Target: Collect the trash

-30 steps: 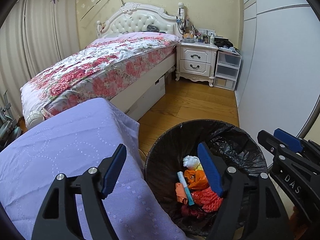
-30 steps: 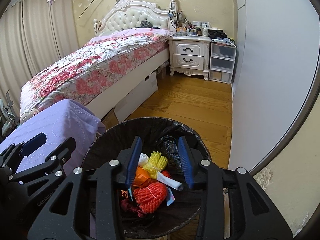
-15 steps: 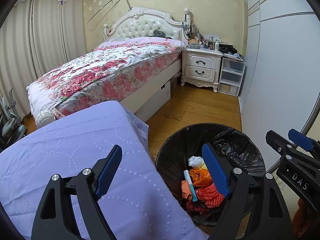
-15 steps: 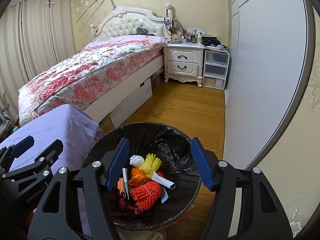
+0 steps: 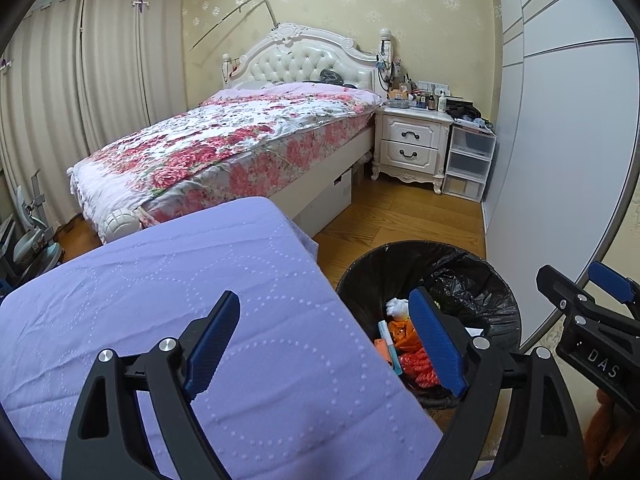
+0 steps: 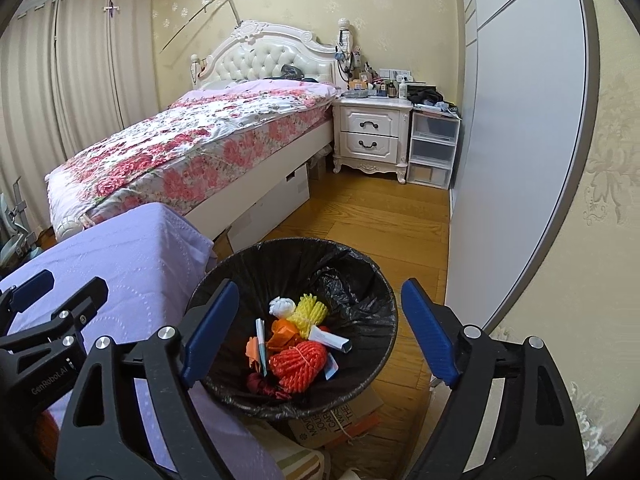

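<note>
A round bin with a black liner [image 6: 360, 280] stands on the floor and holds trash: an orange-red foam net [image 6: 300, 364], a yellow foam net [image 6: 308, 314], a white wad [image 6: 282, 306], orange wrappers and small packets. The bin also shows in the left wrist view [image 5: 480, 276]. My right gripper [image 6: 320, 340] is open and empty, above the bin. My left gripper [image 5: 326, 344] is open and empty, over the edge of the purple-covered table [image 5: 160, 280], left of the bin. Each gripper is seen at the edge of the other's view.
A bed with a floral cover [image 6: 192, 140] lies beyond the table. A white nightstand [image 6: 372, 136] and plastic drawers [image 6: 434, 148] stand at the far wall. A grey wardrobe door [image 6: 520, 120] runs along the right. Cardboard and papers [image 6: 340, 420] lie under the bin.
My right gripper has opened wide and pulled up and back from the bin. My left gripper has risen and drawn back too, with more of the purple table under it.
</note>
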`<state>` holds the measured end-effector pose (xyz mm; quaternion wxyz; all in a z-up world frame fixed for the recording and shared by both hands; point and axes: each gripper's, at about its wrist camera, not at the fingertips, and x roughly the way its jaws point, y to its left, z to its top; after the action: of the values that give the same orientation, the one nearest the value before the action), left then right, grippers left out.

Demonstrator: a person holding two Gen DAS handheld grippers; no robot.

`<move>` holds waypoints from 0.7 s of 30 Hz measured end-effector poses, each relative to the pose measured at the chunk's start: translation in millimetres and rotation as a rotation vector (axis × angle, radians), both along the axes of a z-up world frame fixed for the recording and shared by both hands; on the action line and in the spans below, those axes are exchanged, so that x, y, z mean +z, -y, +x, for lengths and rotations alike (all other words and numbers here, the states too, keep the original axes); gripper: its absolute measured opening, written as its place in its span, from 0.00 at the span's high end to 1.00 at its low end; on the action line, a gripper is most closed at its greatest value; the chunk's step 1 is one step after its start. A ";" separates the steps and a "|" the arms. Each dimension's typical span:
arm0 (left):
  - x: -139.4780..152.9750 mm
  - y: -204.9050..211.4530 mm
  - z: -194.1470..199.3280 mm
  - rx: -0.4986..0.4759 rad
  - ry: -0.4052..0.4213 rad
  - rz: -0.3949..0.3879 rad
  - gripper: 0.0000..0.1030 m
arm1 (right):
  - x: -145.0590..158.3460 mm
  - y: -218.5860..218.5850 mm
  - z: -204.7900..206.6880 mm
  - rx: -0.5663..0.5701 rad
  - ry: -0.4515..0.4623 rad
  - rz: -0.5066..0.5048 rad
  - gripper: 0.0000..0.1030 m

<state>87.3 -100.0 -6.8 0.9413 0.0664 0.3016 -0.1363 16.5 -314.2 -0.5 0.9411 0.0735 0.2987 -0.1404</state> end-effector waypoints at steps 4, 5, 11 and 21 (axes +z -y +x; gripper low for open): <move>3.8 -10.7 -13.9 0.014 0.009 -0.006 0.19 | 2.8 -9.0 -14.9 0.012 -0.001 -0.008 0.19; 5.1 -13.9 -18.3 0.018 0.012 -0.007 0.19 | 3.8 -10.9 -18.2 0.014 0.000 -0.007 0.19; 11.9 -30.4 -38.8 0.045 0.028 -0.011 0.19 | 11.2 -24.1 -36.6 0.038 0.016 -0.003 0.18; 21.1 -57.0 -61.0 0.083 0.050 -0.032 0.19 | 26.3 -51.9 -55.3 0.088 0.070 -0.034 0.17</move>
<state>26.3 -43.0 14.3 0.9543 0.0424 0.2783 -0.1001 -38.8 -262.3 25.8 0.9574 0.0492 0.2660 -0.1013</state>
